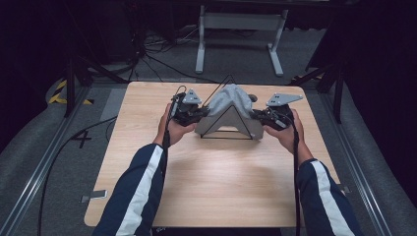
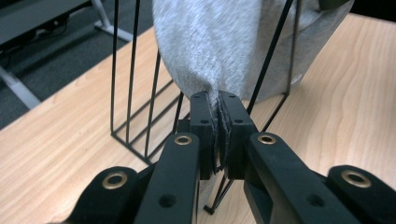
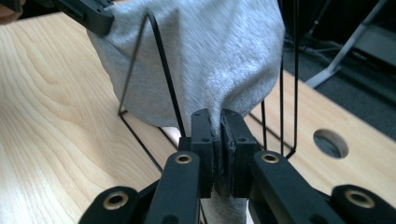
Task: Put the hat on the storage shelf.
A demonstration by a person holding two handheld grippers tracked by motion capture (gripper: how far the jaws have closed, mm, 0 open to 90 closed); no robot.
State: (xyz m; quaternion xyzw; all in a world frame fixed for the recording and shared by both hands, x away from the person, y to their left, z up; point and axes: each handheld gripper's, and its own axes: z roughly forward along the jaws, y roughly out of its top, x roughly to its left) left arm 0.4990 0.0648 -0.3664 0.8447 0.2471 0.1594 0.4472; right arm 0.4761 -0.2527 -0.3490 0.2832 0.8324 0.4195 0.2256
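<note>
**Kid:** What are you holding?

**Me:** A grey cloth (image 1: 231,101). It hangs over a black wire rack (image 1: 227,127) in the middle of the far half of the table (image 1: 206,182). My left gripper (image 1: 202,112) is pinched tight on the cloth's left edge. My right gripper (image 1: 256,115) is pinched tight on its right edge.

**Kid:** Can you see the pinch up close?

**Me:** Yes. In the left gripper view the cloth (image 2: 210,42) runs down between my two black jaws, with the rack's (image 2: 133,84) thin bars right beside them. The right gripper view looks the same: cloth (image 3: 210,51) squeezed between the jaws, rack (image 3: 163,65) just next to it.

**Kid:** What are you trying to do?

**Me:** Nobody told me. I think I am laying the cloth on the rack or lifting it off.

**Kid:** How do you do it well?

**Me:** Move both hands together at the same height, so the cloth stays flat. Go slowly, because a wire could snag it or the light rack could tip.

**Kid:** Any words to read?

**Me:** Just a mark like a "4" (image 1: 82,138) on the floor to the left. No labels on the cloth or rack.
</note>
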